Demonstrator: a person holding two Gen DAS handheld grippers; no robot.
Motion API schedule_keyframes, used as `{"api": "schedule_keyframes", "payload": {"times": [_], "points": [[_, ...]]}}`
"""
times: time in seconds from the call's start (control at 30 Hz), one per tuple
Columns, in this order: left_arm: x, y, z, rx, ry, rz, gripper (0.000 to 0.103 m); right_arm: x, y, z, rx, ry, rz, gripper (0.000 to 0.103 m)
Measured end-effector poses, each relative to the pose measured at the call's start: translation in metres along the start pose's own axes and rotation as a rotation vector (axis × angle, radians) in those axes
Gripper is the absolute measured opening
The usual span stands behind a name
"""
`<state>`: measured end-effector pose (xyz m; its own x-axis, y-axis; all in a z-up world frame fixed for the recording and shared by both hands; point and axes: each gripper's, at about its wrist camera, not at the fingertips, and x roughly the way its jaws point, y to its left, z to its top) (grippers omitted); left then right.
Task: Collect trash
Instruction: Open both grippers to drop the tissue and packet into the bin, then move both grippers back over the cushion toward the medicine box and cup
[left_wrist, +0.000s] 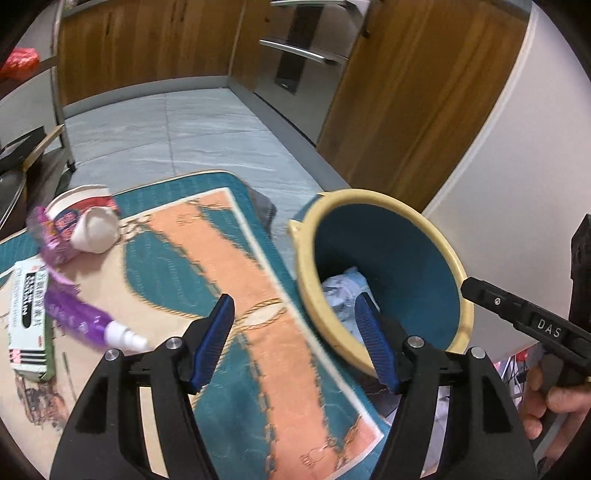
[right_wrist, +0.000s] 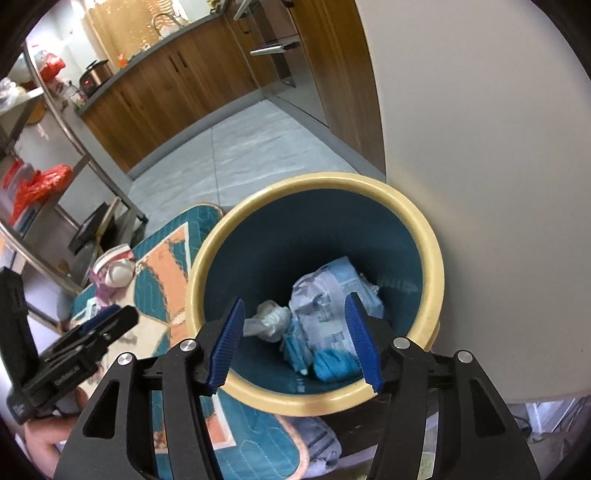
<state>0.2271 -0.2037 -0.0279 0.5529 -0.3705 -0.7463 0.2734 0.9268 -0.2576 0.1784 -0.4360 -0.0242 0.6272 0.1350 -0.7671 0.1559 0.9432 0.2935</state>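
A blue bin with a cream rim (left_wrist: 373, 195) (right_wrist: 428, 236) stands at the mat's right edge. It holds a pale blue wrapper (right_wrist: 332, 295), white tissue (right_wrist: 271, 319) and a blue glove (right_wrist: 332, 363). My right gripper (right_wrist: 295, 341) is open and empty above the bin's mouth. My left gripper (left_wrist: 301, 341) is open and empty over the mat (left_wrist: 229, 258). On the mat's left lie a crushed paper cup (left_wrist: 90, 225), a purple spray bottle (left_wrist: 85, 321) and a white and green box (left_wrist: 27, 314).
Wooden kitchen cabinets (left_wrist: 147, 40) and an oven (left_wrist: 303, 48) stand beyond the tiled floor (left_wrist: 207, 125). A metal rack (right_wrist: 55, 122) with red bags stands at left. A white wall (right_wrist: 480, 147) rises right of the bin.
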Motion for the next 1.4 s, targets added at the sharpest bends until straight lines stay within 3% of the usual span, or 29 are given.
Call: {"api": "schedule_keyframes", "payload": {"times": [0.67,0.87,0.93,1.23,1.4], "points": [[-0.07,0.075,-0.053,-0.094,-0.043,0.089,0.074,0.004,0.059,-0.004,-0.113,0.033,0.077,0.061],[-0.106,0.093,-0.052,-0.115,-0.073,0.143,0.077,-0.004,0.1,-0.001,-0.179,0.027,0.107,0.062],[-0.118,0.097,-0.05,-0.117,-0.084,0.164,0.079,-0.007,0.114,-0.002,-0.215,0.021,0.104,0.072],[-0.144,0.119,-0.044,-0.165,-0.095,0.247,0.081,-0.003,0.145,-0.011,-0.29,0.043,0.109,0.072],[-0.139,0.136,-0.044,-0.172,-0.066,0.276,0.083,0.005,0.149,-0.012,-0.303,0.062,0.105,0.072]]}}
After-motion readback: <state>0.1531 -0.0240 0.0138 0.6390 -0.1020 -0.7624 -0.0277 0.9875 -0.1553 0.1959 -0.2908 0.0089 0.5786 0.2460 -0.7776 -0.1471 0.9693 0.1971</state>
